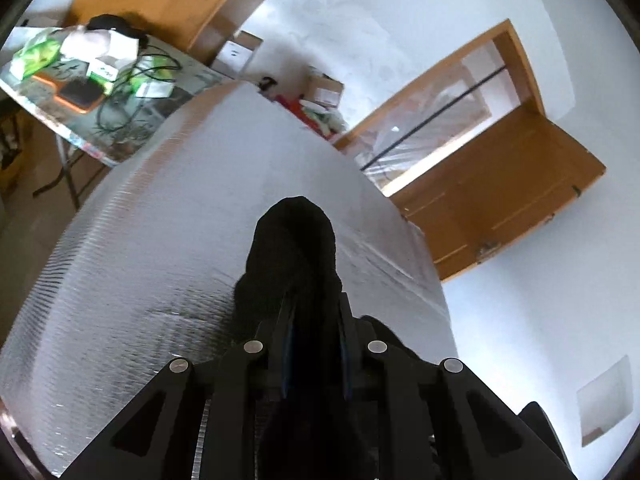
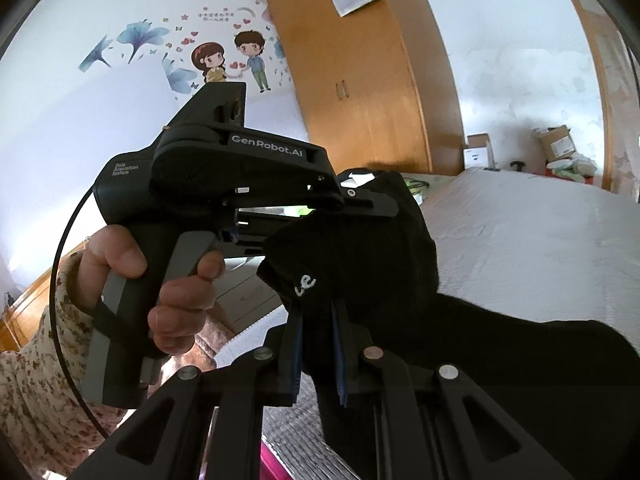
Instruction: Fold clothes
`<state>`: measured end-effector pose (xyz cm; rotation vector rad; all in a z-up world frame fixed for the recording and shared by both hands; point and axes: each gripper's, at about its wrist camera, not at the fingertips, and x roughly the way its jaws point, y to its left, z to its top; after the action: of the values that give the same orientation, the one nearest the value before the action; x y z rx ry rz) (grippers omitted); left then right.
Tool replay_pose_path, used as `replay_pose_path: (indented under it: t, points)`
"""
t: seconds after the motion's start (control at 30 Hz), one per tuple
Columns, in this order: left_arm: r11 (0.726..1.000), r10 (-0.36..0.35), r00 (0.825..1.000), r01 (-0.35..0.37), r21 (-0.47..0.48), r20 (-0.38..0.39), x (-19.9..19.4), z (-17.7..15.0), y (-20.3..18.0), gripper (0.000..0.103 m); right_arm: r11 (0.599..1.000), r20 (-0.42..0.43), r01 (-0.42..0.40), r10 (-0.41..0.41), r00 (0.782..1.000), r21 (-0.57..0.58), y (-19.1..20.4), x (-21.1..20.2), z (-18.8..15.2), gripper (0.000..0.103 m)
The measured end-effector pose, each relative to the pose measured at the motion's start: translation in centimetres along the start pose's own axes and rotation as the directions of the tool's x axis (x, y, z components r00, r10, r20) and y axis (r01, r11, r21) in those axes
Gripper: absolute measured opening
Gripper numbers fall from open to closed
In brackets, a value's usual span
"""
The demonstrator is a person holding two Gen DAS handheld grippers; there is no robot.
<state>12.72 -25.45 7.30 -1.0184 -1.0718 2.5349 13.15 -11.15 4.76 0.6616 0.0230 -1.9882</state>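
Sock (image 2: 360, 256) stretched lengthwise between left hand-held gripper (image 2: 376, 200) and right hand-held gripper (image 2: 316, 312), both pinching it.

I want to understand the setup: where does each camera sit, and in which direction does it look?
Left wrist: on the left gripper, looking down its fingers at the black garment over a silvery bed cover; no hand shows.
Right wrist: on the right gripper, facing the left gripper, the person's left hand, floral sleeve.
Shared: the garment, clamped by both grippers.
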Motion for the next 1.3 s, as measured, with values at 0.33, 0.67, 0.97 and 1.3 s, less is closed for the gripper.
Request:
replay_pose_path:
  t: [0.33,0.67,0.97,1.3]
  points:
    - [0.996,-0.060,0.998,0.062,0.060,-0.032,1.6,-1.5,-4.1,0.018,0.999,0.052,0.040,-0.041,0.998,0.023,-1.5,-4.2,-0.6,0.013]
    - [0.985,-0.084,0.995,0.091,0.145,-0.052,2.7,-2.5,-8.8,0.018,0.995,0.106,0.070,-0.077,0.991,0.066,-3.4,-7.5,-0.8,0.013]
    - [0.976,-0.094,0.987,0.117,0.182,-0.127,5.8,-3.8,-11.4,0.018,0.988,0.100,0.101,-0.113,0.989,0.115,-5.4,-9.3,-2.2,0.013]
    - [0.973,-0.061,0.971,0.109,0.204,-0.230,10.3,-5.8,-12.4,0.018,0.972,0.055,0.149,-0.162,0.985,0.181,-7.9,-10.3,-4.5,0.013]
